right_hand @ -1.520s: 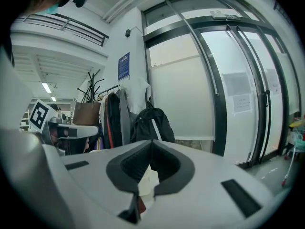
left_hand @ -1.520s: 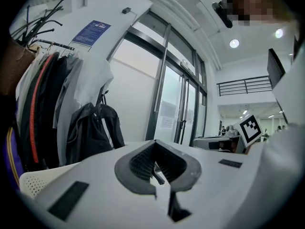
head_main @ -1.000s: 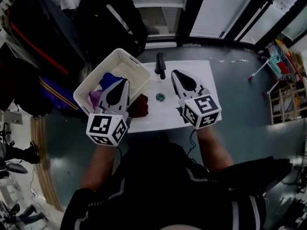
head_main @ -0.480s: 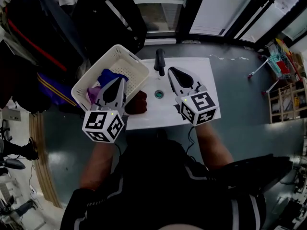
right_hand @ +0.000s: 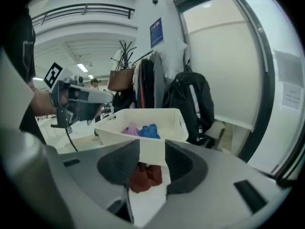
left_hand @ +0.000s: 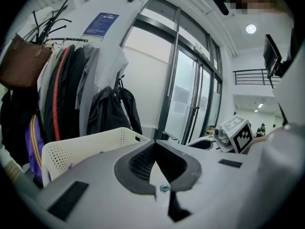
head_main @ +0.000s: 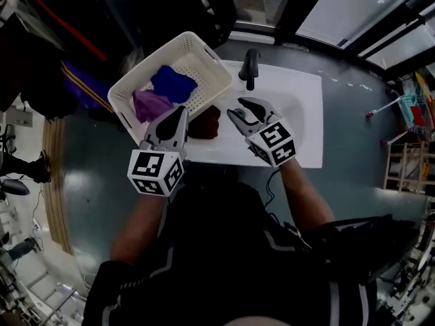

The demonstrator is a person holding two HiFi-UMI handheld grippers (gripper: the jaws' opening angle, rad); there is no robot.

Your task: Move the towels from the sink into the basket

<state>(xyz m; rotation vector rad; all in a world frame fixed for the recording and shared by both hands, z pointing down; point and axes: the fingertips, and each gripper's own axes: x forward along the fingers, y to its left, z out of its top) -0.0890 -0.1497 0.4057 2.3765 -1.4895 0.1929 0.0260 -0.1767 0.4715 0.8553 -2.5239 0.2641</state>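
Your basket [head_main: 212,58] holds the blue towel [head_main: 173,83] and purple towel [head_main: 148,104]; the dark red towel [head_main: 206,122] beside it is left to move. Left gripper [head_main: 182,111]: fingers closed, empty. Right gripper [head_main: 238,107]: fingers apart, have just been opening, gripping nothing.

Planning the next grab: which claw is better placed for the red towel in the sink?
Right. The right claw points at the red towel; its jaws have just been opening, nothing between them. The left claw is shut, by the basket.
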